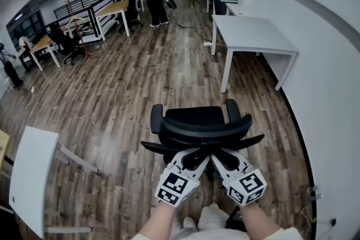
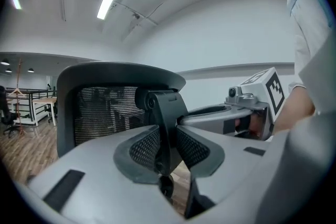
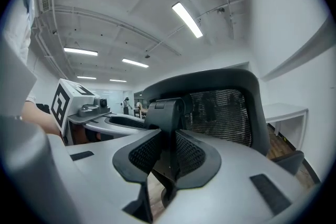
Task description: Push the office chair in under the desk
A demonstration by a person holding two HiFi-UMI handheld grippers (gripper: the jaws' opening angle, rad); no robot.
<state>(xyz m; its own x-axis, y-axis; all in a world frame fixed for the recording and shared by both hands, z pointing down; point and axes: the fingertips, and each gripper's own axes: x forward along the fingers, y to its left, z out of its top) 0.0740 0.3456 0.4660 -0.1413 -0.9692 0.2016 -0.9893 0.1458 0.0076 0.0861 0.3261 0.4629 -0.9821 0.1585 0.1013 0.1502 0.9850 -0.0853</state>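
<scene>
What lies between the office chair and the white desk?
Only bare wooden floor lies between the office chair and the white desk; the head view shows it.

dark wood-plank floor [image 1: 112, 93], white wall [image 1: 326, 36] on the right, wooden-topped tables [image 1: 114, 8] by a black railing [image 1: 79, 1] far back, long ceiling strip lights [image 3: 186, 19] overhead

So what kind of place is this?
Most likely an open-plan office: a black mesh office chair stands on brown wood-plank flooring near a white rectangular desk, and more wooden-topped desks line the far side.
</scene>
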